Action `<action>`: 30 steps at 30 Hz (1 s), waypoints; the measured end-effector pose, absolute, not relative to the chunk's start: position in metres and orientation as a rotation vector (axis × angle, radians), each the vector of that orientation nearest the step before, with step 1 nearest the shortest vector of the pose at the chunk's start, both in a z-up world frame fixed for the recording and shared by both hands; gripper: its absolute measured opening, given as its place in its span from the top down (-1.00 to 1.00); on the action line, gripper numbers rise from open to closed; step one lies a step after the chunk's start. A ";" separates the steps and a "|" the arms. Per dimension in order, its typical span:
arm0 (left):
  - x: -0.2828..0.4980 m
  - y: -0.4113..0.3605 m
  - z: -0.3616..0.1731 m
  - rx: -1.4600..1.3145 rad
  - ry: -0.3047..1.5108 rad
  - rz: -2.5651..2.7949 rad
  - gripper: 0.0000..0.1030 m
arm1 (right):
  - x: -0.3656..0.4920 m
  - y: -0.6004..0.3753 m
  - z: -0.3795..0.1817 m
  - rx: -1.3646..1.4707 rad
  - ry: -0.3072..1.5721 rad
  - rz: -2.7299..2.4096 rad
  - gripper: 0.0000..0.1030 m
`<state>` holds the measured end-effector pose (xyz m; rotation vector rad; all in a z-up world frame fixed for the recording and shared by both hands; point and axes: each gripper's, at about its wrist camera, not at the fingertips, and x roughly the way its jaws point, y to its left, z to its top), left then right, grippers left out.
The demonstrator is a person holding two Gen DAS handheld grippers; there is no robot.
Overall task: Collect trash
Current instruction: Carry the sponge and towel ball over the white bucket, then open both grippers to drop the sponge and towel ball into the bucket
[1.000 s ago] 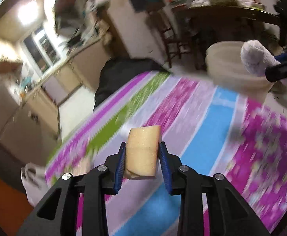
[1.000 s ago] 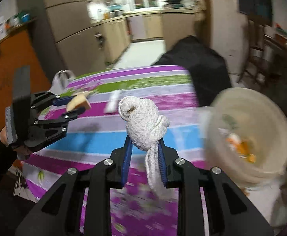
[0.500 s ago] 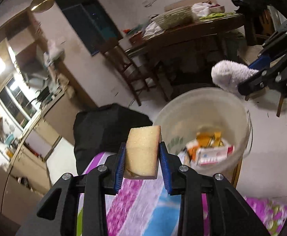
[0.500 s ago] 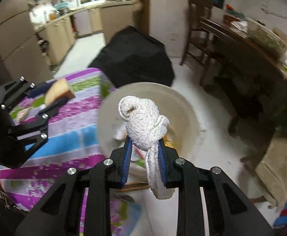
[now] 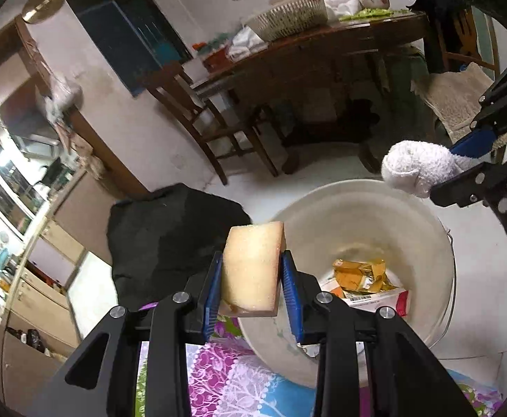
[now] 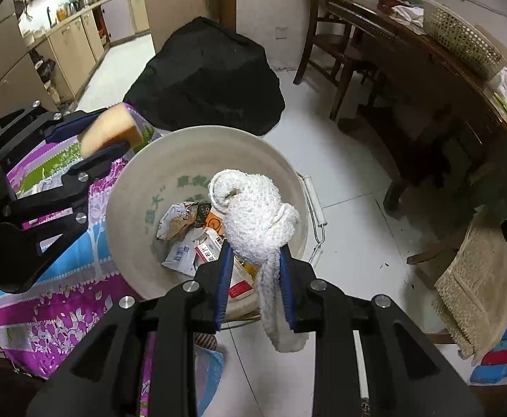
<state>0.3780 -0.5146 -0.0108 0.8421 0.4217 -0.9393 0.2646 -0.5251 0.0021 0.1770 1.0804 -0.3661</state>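
Observation:
My left gripper [image 5: 252, 279] is shut on a yellow sponge [image 5: 253, 271] and holds it at the near rim of a cream plastic bucket [image 5: 437, 299]. My right gripper [image 6: 255, 271] is shut on a knotted white cloth [image 6: 253, 215] and holds it above the bucket [image 6: 128, 215], which has wrappers and small boxes [image 6: 197, 239] inside. The left gripper with the sponge [image 6: 111, 132] shows at the left of the right wrist view. The right gripper with the cloth [image 5: 416, 170] shows at the right of the left wrist view.
The bucket stands on a white tiled floor beside a table with a striped floral cloth [image 6: 62, 299]. A black bag [image 6: 208, 76] lies behind the bucket. A wooden dining table [image 6: 444, 80] and chairs [image 6: 333, 48] stand at the right. Kitchen cabinets [image 6: 72, 45] are far left.
Both grippers have swung from over the striped table to the bucket. The sponge and the cloth are now over or at the bucket's opening. Both grips are unchanged.

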 end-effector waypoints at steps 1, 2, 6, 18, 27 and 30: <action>0.383 -0.520 -0.012 0.843 0.445 -0.947 0.35 | 0.267 -0.527 0.001 0.173 1.087 -0.368 0.53; 0.388 -0.523 -0.013 0.841 0.469 -0.954 0.35 | 0.271 -0.528 0.000 0.171 1.097 -0.368 0.53; 0.420 -0.539 -0.020 0.830 0.600 -0.996 0.35 | 0.281 -0.529 -0.007 0.174 1.132 -0.371 0.53; 0.467 -0.543 -0.063 0.780 0.839 -1.082 0.36 | 0.298 -0.542 -0.033 0.240 1.224 -0.344 0.51; 0.476 -0.541 -0.084 0.766 0.891 -1.059 0.33 | 0.314 -0.554 -0.040 0.287 1.230 -0.312 0.01; 0.477 -0.540 -0.086 0.763 0.880 -1.055 0.19 | 0.316 -0.554 -0.041 0.279 1.216 -0.326 -0.06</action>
